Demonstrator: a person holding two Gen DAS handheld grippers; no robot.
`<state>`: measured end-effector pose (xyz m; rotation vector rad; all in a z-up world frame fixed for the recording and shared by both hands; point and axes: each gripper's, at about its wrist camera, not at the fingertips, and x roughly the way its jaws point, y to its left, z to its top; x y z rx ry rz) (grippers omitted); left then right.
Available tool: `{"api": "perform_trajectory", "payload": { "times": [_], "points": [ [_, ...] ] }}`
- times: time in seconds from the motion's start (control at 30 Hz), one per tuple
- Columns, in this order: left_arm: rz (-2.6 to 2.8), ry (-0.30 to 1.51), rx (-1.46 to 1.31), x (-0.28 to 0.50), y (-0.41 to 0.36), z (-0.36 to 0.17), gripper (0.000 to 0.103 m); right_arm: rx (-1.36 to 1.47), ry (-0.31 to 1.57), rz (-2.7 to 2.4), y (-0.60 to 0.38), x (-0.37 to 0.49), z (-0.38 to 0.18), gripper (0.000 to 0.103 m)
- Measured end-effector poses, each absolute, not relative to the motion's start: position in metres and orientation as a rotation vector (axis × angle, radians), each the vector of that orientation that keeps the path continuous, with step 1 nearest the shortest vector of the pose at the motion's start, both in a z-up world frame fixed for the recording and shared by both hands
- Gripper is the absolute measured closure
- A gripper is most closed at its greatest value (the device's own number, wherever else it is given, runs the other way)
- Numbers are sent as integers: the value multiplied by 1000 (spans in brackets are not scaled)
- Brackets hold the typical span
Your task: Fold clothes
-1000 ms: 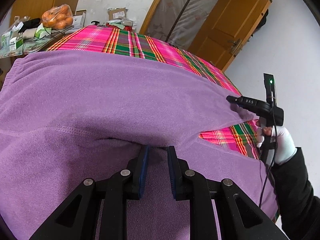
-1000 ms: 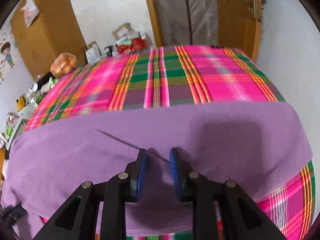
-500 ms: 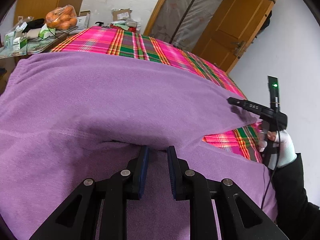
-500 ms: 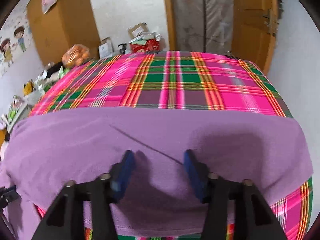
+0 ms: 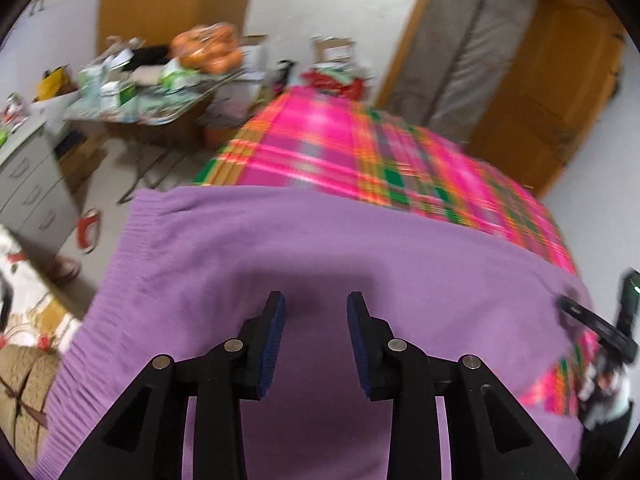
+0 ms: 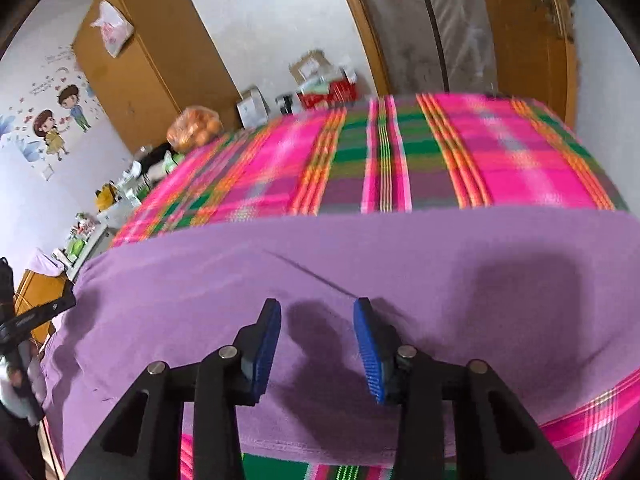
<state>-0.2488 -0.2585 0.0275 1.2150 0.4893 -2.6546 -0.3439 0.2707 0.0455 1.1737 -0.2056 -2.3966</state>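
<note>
A purple fleece garment point(image 5: 304, 240) lies spread flat across the near half of a bed covered in a pink plaid sheet point(image 5: 344, 148). Its ribbed hem point(image 5: 120, 264) hangs at the bed's left edge. My left gripper point(image 5: 316, 304) hovers just over the garment, its jaws opening with nothing between the pads. My right gripper point(image 6: 317, 308) is over the garment's point(image 6: 400, 260) near right part, jaws apart and closing, also with nothing between them. Each gripper shows at the edge of the other's view: the right gripper point(image 5: 592, 328) and the left gripper point(image 6: 32, 316).
A cluttered side table point(image 5: 160, 108) with a bag of oranges point(image 5: 208, 48) stands left of the bed, beside grey drawers point(image 5: 28, 184). Boxes point(image 6: 320, 80) sit past the bed's far end. A wooden door point(image 5: 560, 80) and a wardrobe point(image 6: 144, 60) line the walls.
Both sets of jaws have parted from the narrow gap they had on the cloth. The left gripper has swung left toward the ribbed hem. The right jaws spread wide, then narrowed a little.
</note>
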Motion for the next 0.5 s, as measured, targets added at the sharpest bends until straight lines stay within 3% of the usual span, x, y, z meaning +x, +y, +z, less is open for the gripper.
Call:
{"api": "perform_trajectory", "payload": {
  "times": [0.13, 0.33, 0.5],
  "points": [
    [-2578, 496, 1183, -254, -271, 13, 70, 1175, -208, -2395, 271, -346, 44, 64],
    [-2549, 274, 1159, -261, -252, 10, 69, 1178, -171, -2406, 262, -358, 38, 64],
    [-2535, 237, 1162, -263, -248, 9, 69, 1181, -135, -2420, 254, -358, 40, 64]
  ]
}}
